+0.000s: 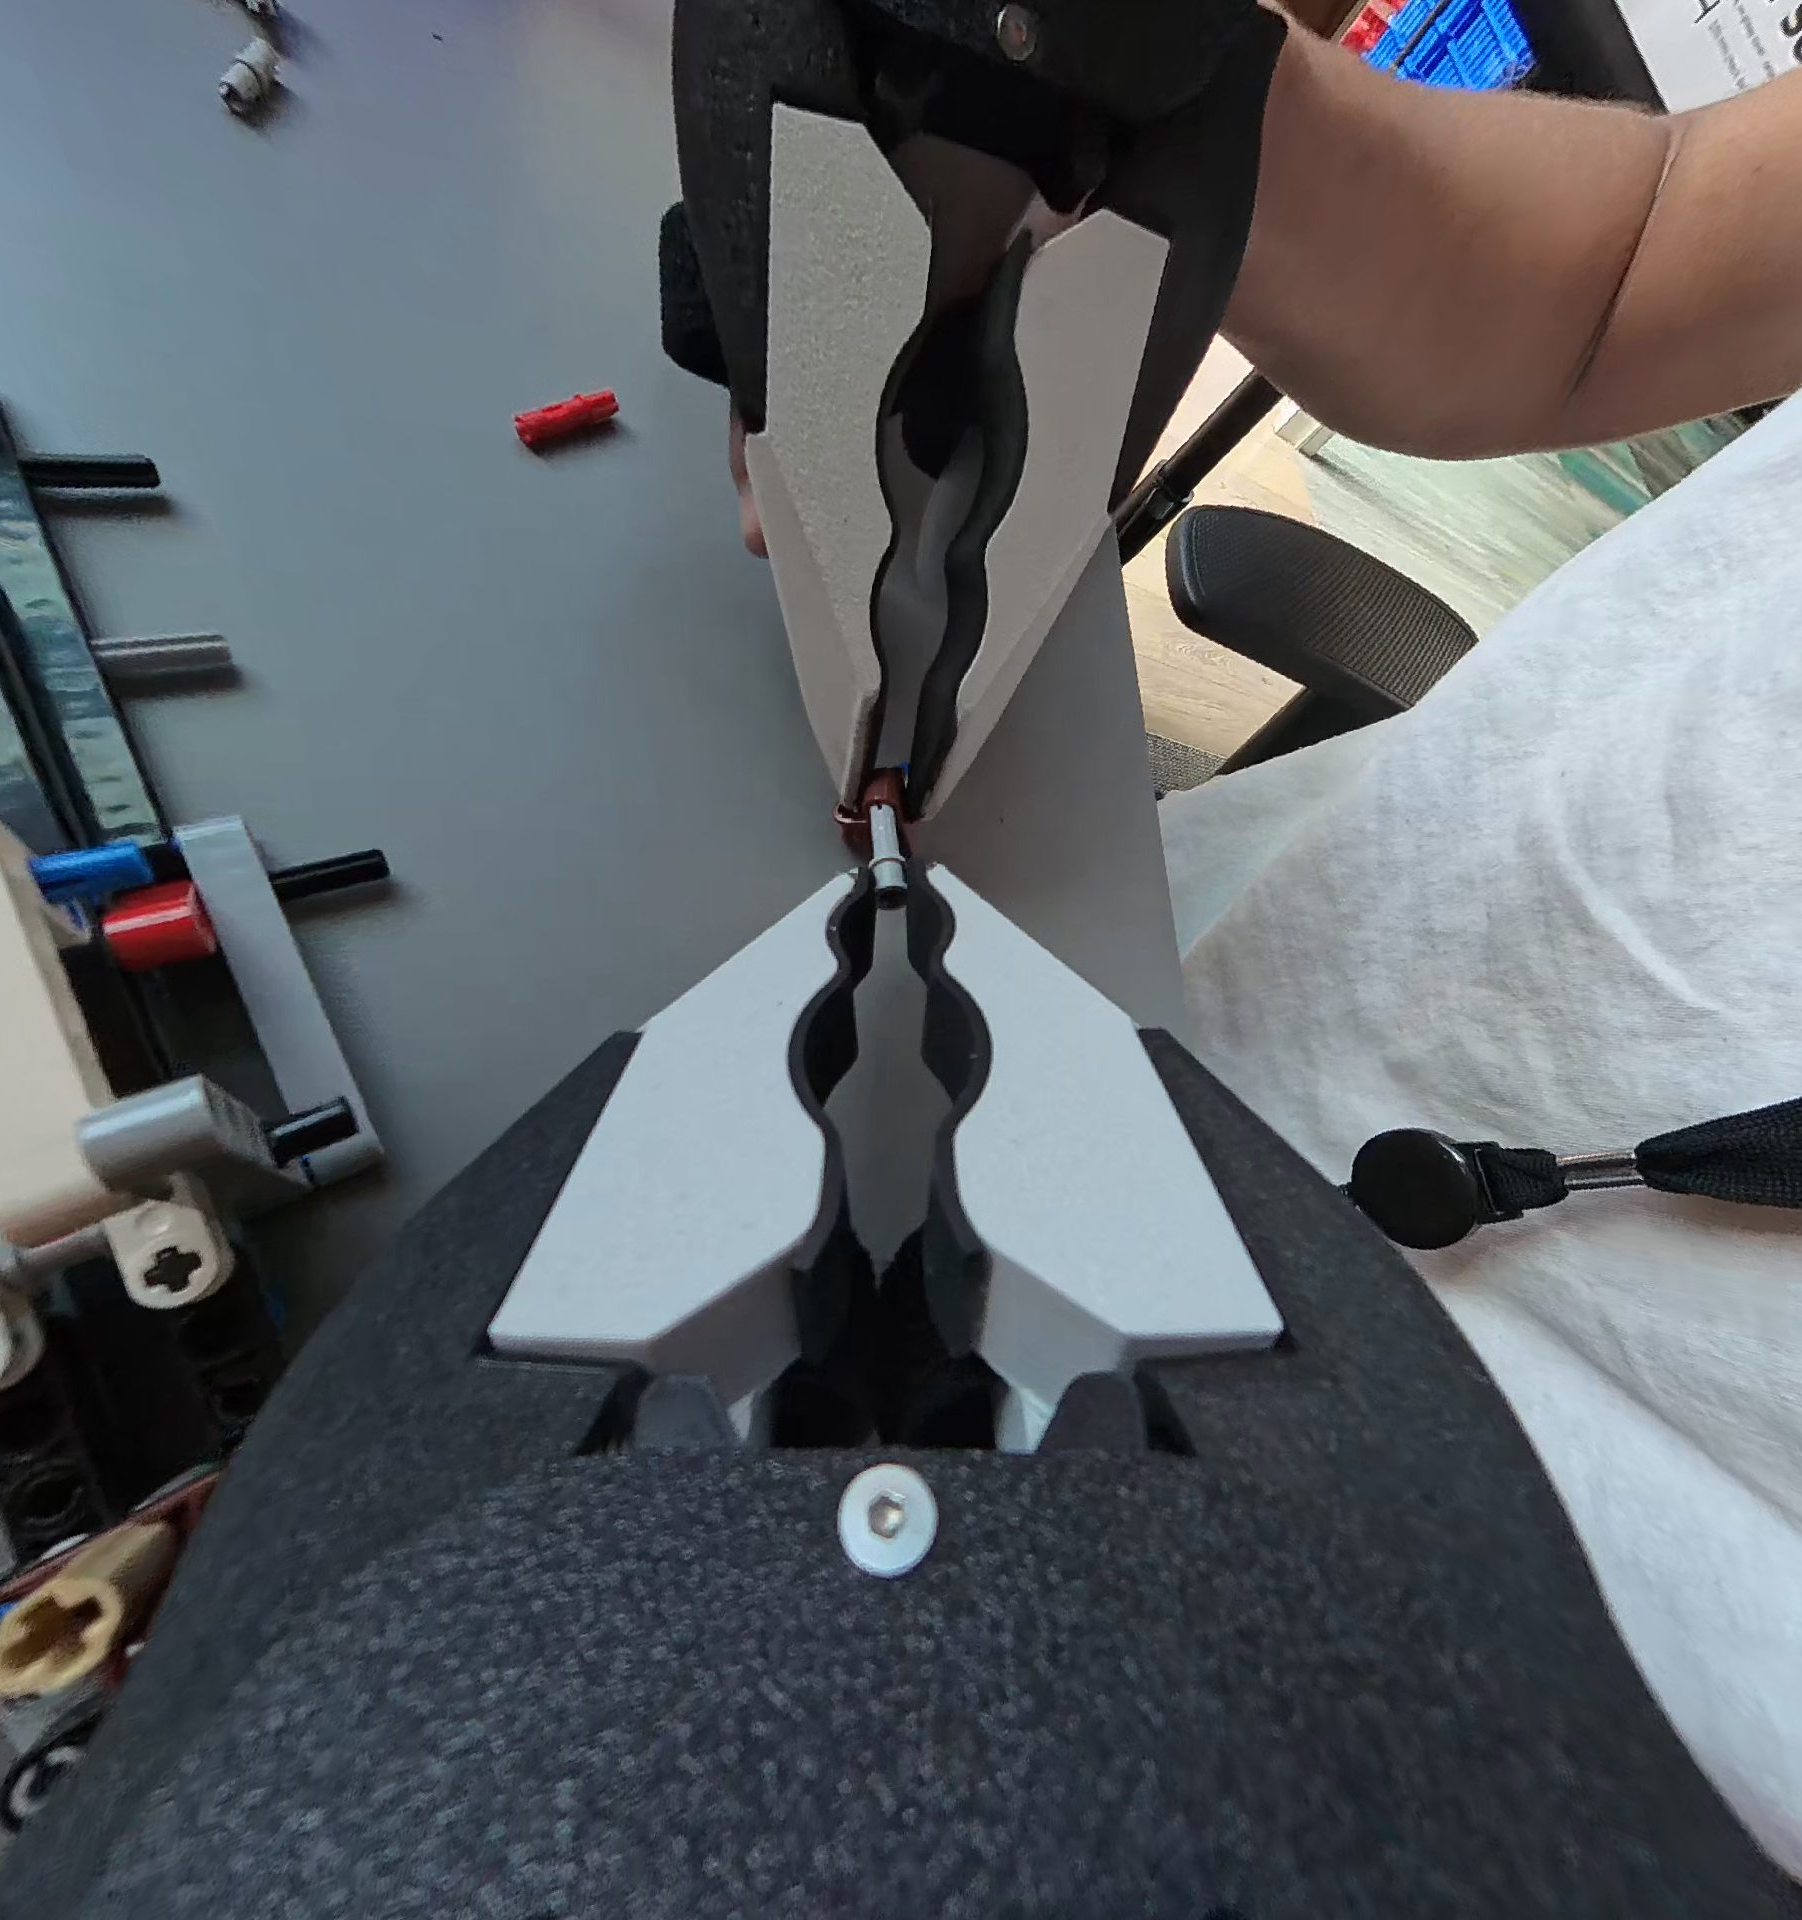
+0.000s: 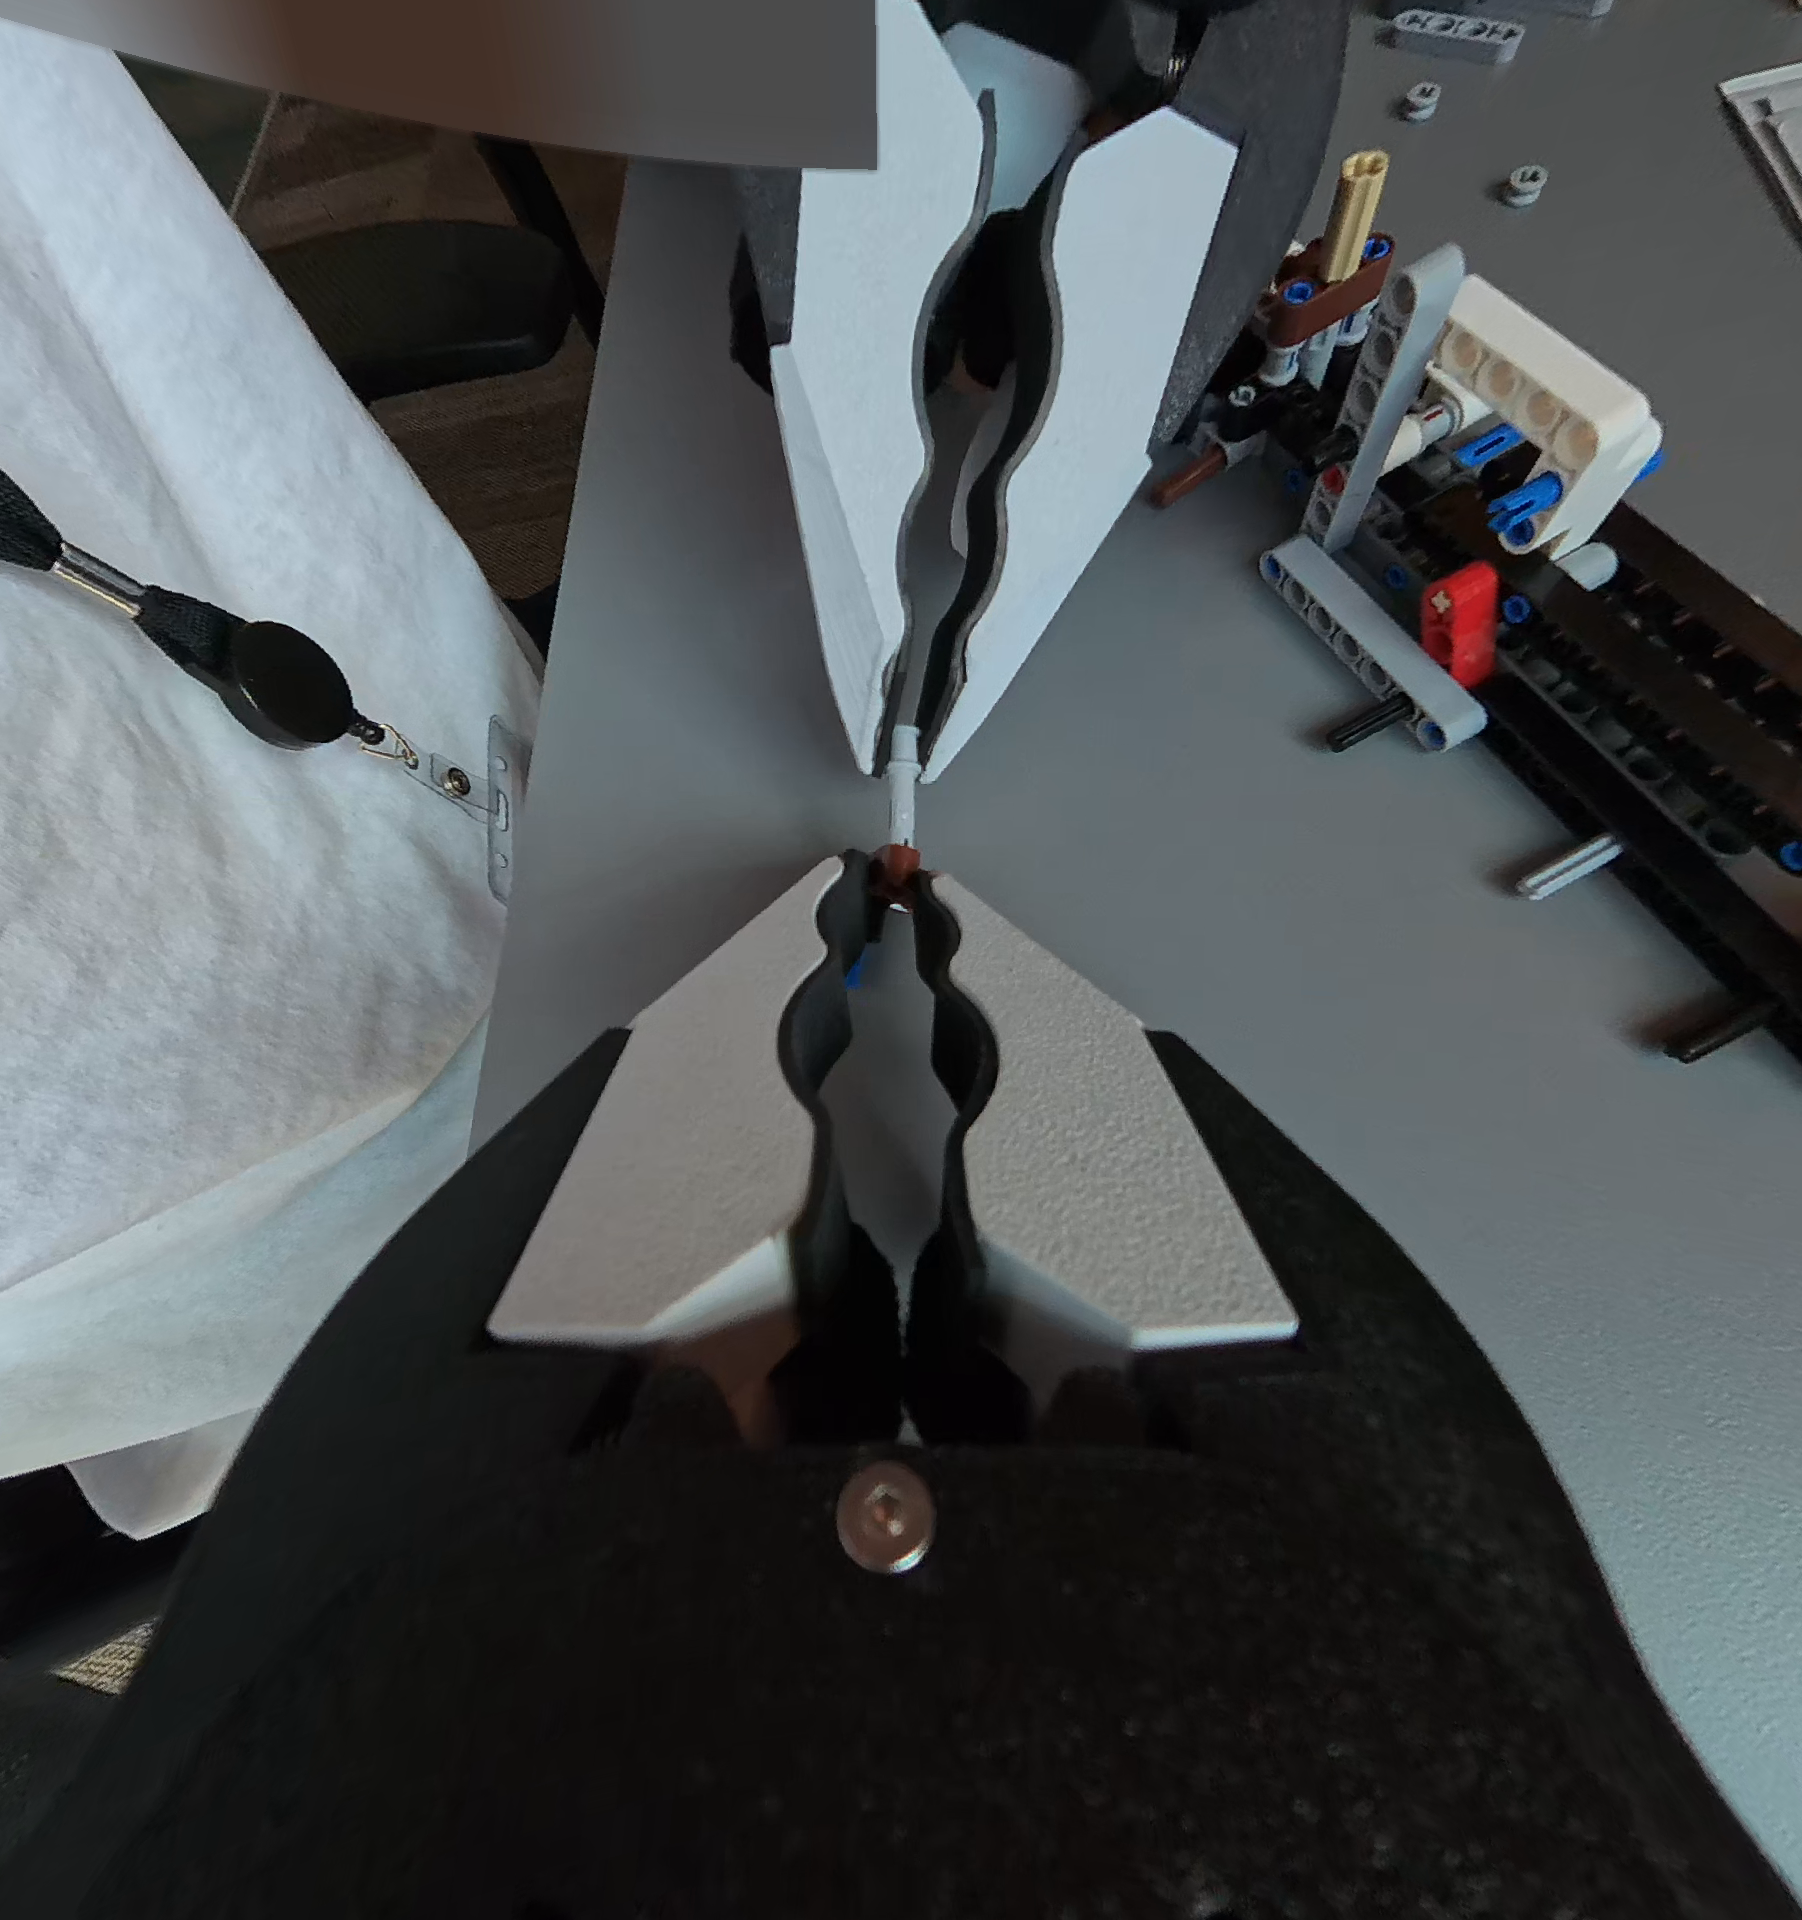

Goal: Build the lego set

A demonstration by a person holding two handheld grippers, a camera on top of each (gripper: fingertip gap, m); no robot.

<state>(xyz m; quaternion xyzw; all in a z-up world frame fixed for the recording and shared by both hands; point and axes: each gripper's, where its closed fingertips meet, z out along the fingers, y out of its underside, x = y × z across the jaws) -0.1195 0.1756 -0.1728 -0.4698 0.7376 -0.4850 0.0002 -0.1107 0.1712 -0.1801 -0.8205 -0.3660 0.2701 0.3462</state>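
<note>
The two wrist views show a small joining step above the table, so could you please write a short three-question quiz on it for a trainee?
1. True or false: the left gripper is shut on a light grey pin.
2. Which colour is the small piece in the right gripper? A) yellow B) reddish-brown C) green
3. Fill in: a loose red pin lies on the grey ____.

Key: 1 true; 2 B; 3 table.
</note>
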